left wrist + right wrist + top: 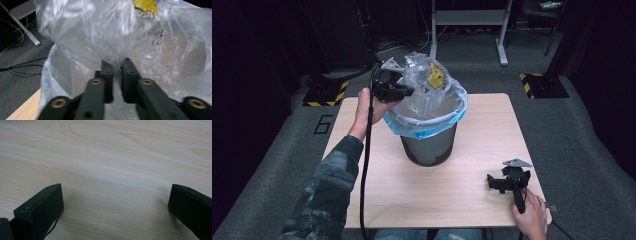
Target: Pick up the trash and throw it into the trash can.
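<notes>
Plastic bunched between the closed jaws of the left gripper (404, 91), which pinched a clear bag (427, 80) with a yellow patch and held it raised over the mouth of the mesh bin (429, 145); in the left gripper view the same film (105, 32) was caught in the narrow slot between the jaws. The bin stood near the middle of the table (377, 200), its blue-edged liner (427, 127) folded out over the rim. The step in hand looked like lifting the bag out of the bin or lowering it in; which one could not be told. Either way, the next move called for keeping the pinch firm and carrying the bag clear of the rim so the liner was not dragged along. The right gripper (504, 182) rested low by the table's near right corner, jaws spread wide over bare wood (105, 157), well apart from the bin. Open tabletop lay on every side of the bin, most of it toward the near edge.
</notes>
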{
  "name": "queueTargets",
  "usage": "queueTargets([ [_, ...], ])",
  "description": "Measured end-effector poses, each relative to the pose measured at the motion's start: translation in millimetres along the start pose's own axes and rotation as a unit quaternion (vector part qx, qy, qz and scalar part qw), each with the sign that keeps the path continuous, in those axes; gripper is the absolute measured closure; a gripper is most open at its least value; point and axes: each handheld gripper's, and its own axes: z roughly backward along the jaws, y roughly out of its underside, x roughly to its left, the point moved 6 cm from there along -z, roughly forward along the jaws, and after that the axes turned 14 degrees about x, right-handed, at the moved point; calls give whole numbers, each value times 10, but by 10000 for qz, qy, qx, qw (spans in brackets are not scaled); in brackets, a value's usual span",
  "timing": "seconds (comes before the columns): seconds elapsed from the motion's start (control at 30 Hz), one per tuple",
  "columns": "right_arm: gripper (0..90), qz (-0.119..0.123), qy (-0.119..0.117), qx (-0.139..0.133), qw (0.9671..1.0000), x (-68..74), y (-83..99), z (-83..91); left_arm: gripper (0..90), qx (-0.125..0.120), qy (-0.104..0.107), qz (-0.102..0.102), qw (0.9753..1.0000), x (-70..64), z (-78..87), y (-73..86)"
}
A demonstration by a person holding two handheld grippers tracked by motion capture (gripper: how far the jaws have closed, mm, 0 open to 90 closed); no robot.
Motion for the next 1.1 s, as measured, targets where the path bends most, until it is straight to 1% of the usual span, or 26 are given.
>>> queueTargets([
  [0.03,0,-3,-1,-1,10000,1,0,0,637,102,-43,52,9999,-18,-34,-15],
  [0.07,0,-3,-1,-1,10000,1,0,0,572,102,-43,52,9999,-18,-34,-15],
  [0.1,0,-1,1,0,10000,0,0,0,478,123,-13,100,9999,-31,-43,-22],
  [0.17,0,-2,-3,-1,10000,0,0,0,382,160,-39,131,9998,-32,-50,-15],
  [0.2,0,-2,-3,-1,10000,0,0,0,335,160,-39,131,9998,-32,-50,-15],
  [0.23,0,1,0,1,10000,0,0,0,294,195,16,135,9997,-42,-48,1],
  [0.3,0,4,-3,2,10000,0,0,0,231,164,46,118,9998,-50,-22,27],
  [0.4,0,3,-2,1,10000,0,0,0,161,152,57,105,9998,-60,2,72],
  [0.43,0,4,-2,1,10000,-1,0,0,149,134,19,140,9998,-57,23,125],
  [0.47,0,4,-2,1,10000,-1,0,0,146,134,19,140,9998,-57,23,125],
  [0.5,0,3,-3,2,10000,-1,0,0,140,61,77,171,9998,-57,59,201],
  [0.63,0,6,-4,2,10000,-1,0,0,111,-63,81,266,9996,-52,113,306],
  [0.7,0,8,-3,3,10000,-1,0,0,65,-175,89,311,9993,-46,168,399],
  [0.73,0,8,-3,3,10000,-1,0,0,50,-175,89,311,9993,-46,168,399],
  [0.77,0,10,-2,3,10000,-2,1,0,50,-215,77,338,9992,-38,191,440],
  [0.83,0,7,-5,2,10000,-1,0,0,18,-243,96,363,9990,-30,214,497],
  [0.87,0,24,8,9,10000,-4,2,-1,17,-269,73,386,9989,-17,230,571],
  [0.93,0,24,8,11,10000,-4,2,0,17,-274,70,381,9989,-13,233,603],
  [0.97,0,24,8,10,10000,-4,2,0,14,-281,45,434,9987,-1,234,703],
  [1.03,0,25,8,10,10000,-4,2,-1,6,-274,-63,395,9988,11,230,780],
  [1.07,0,25,7,10,10000,-4,2,-1,2,-274,-63,395,9988,11,230,780],
  [1.1,0,30,6,10,10000,-5,1,-1,1,-259,-133,354,9990,4,223,832],
])
